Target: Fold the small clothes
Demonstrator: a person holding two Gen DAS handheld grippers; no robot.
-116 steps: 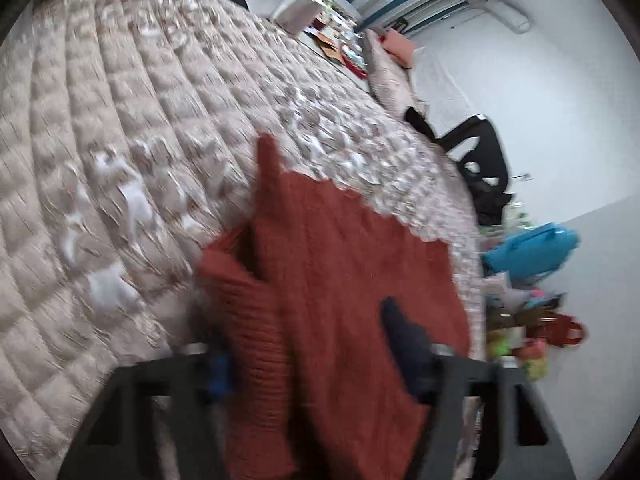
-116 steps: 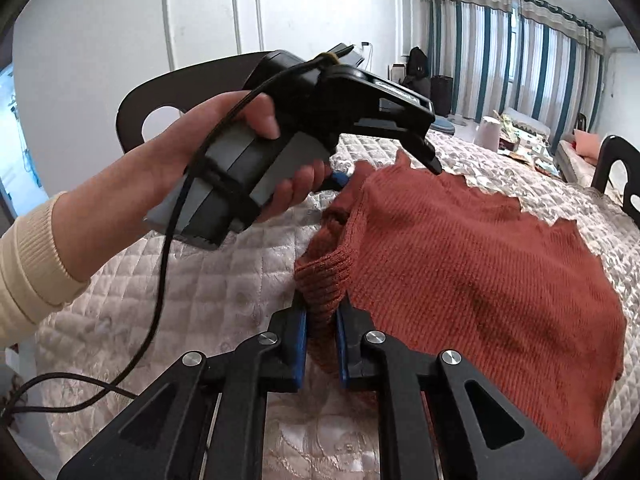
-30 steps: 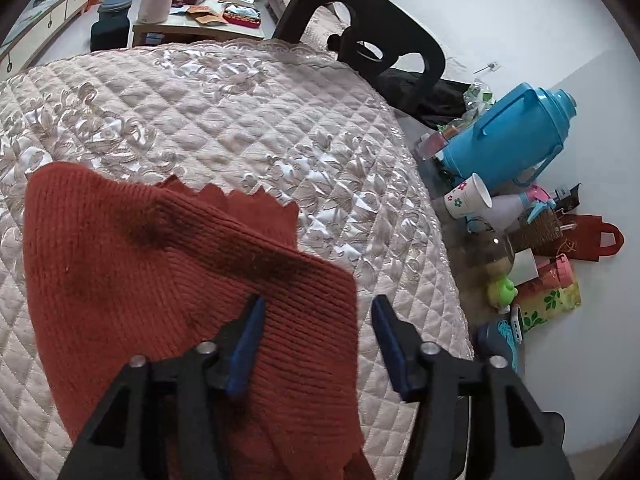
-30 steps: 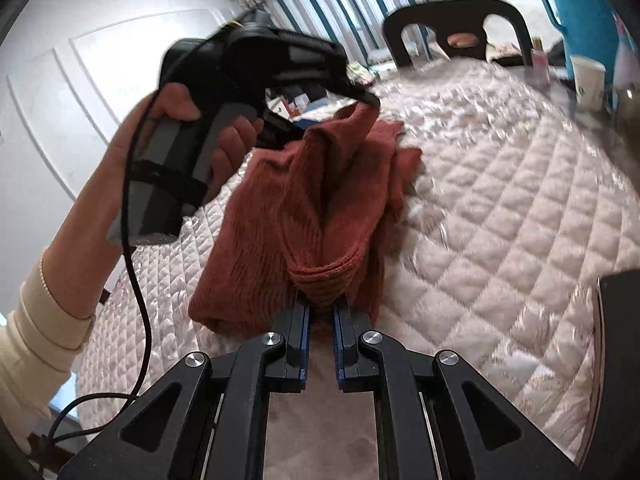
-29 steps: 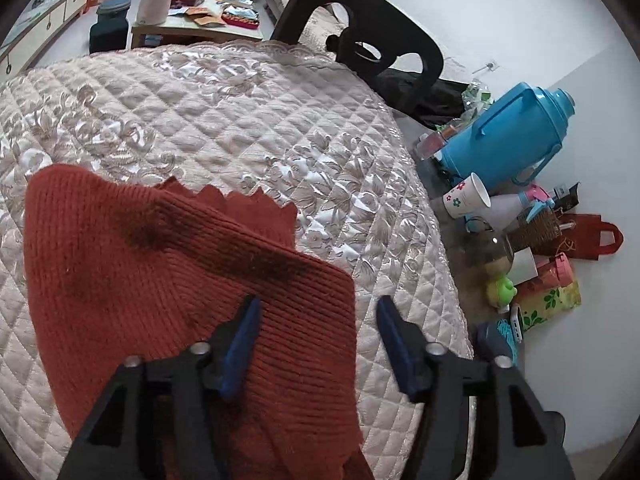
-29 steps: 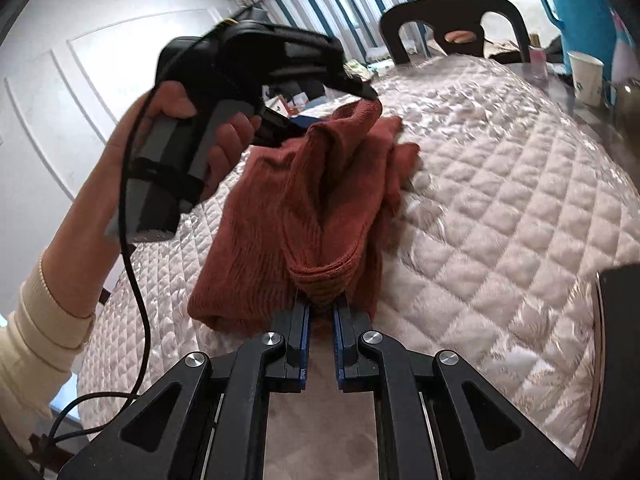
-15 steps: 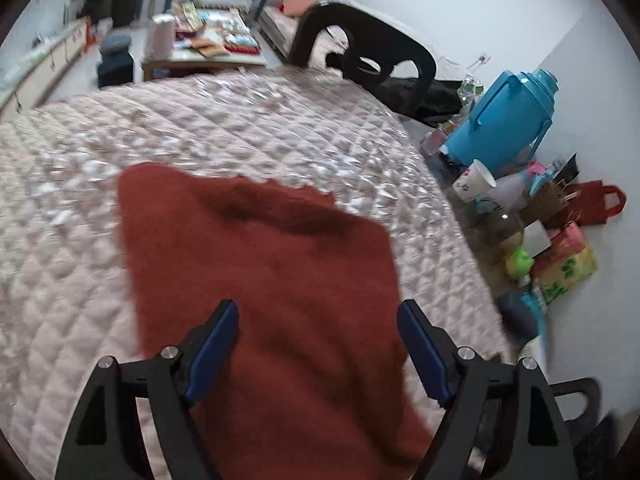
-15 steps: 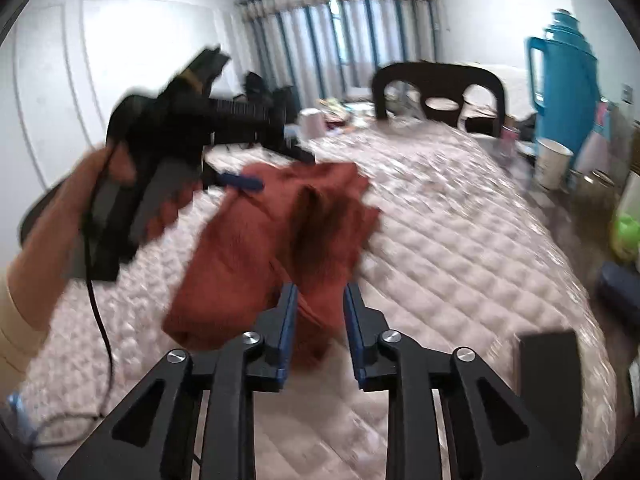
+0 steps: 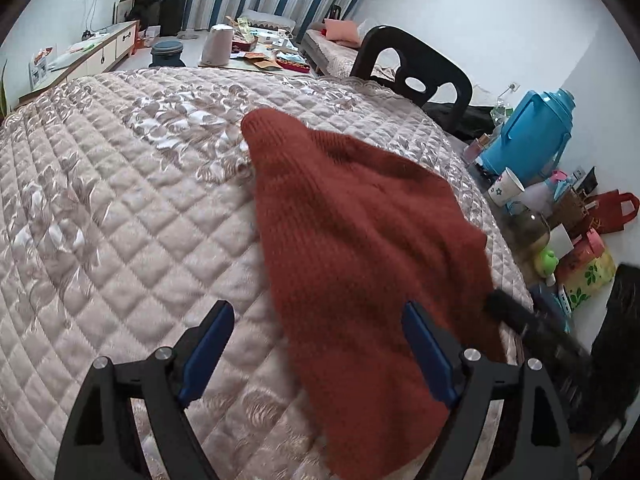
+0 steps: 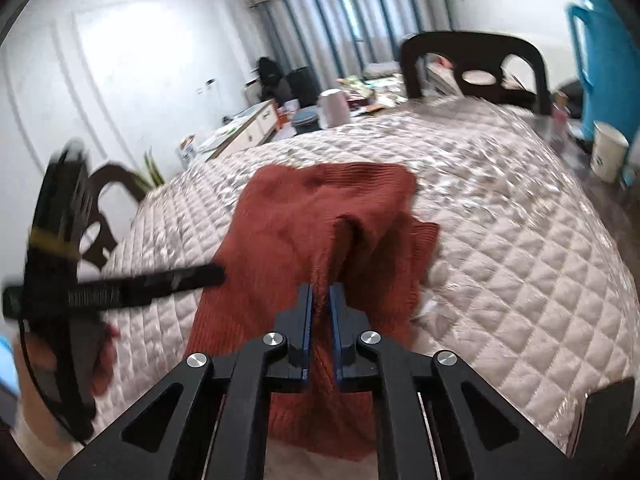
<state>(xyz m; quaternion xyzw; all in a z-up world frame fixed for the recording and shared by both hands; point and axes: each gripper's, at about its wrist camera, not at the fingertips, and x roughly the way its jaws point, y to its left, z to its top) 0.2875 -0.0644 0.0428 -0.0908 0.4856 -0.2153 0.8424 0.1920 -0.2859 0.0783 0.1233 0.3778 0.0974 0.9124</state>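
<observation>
A rust-red knitted sweater point(image 9: 352, 220) lies bunched on the quilted beige cover point(image 9: 120, 200). My left gripper point(image 9: 318, 312) hovers over its near end; the jaws are wide and still opening. The cloth lies under and between the blue pads point(image 9: 208, 340), which do not press on it. In the right wrist view my right gripper point(image 10: 320, 292) is shut on a raised fold of the sweater point(image 10: 320, 208). The left gripper point(image 10: 120, 288) shows there as a blurred black shape at the left, held by a hand. One right-gripper finger point(image 9: 520, 316) pokes in beside the sweater's right edge.
A black chair point(image 9: 416, 68) stands at the far edge, and another chair point(image 10: 108, 200) stands at the left. A blue thermos point(image 9: 528, 140), a paper cup point(image 9: 506, 192), bottles and small bags crowd the right side. A kettle point(image 9: 218, 44) sits on a low table behind.
The left gripper's jaws spread wide and it pulled back off the sweater, which dropped flatter on the cover. The right gripper's jaws parted briefly, then closed again on a fold.
</observation>
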